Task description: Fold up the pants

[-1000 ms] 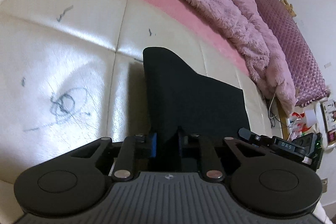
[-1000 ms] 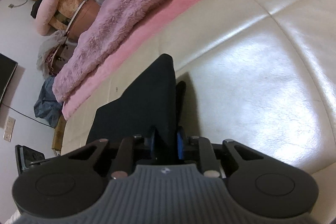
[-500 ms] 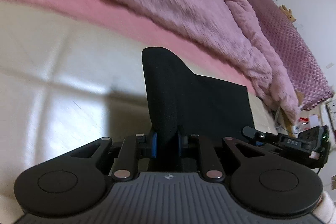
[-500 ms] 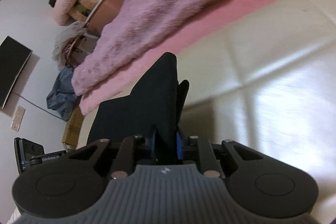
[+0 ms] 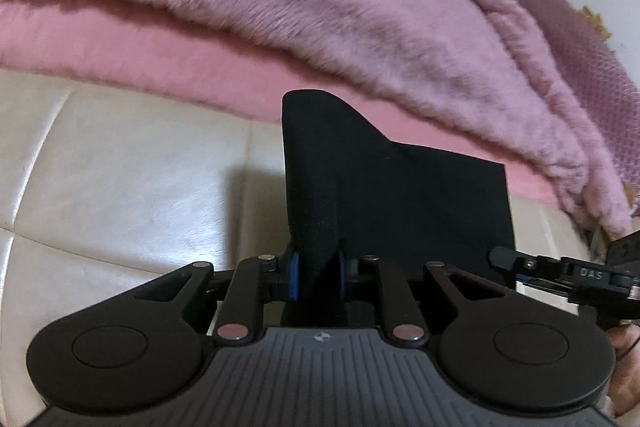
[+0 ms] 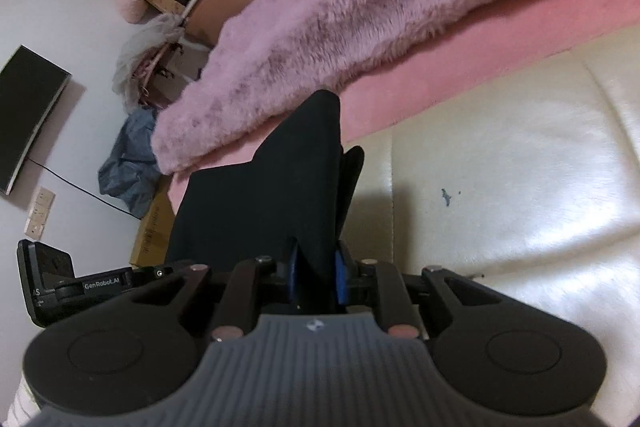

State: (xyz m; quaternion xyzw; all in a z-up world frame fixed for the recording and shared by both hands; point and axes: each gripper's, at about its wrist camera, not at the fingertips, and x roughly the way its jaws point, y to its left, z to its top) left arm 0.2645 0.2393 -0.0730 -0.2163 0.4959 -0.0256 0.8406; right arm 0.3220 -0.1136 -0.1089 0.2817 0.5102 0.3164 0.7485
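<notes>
Both grippers clamp the pants, raised over the sofa.
Left gripper [image 5: 317, 277] and right gripper [image 6: 316, 277] each pinch black pants [image 5: 384, 195] above the cream sofa [image 5: 120, 187]; only the right view shows a wall monitor [image 6: 28, 115].

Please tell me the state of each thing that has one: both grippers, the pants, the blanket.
left gripper: shut on the pants
right gripper: shut on the pants
black pants: pinched at two places, lifted, hanging between grippers
fuzzy pink blanket: bunched along the cream surface
</notes>
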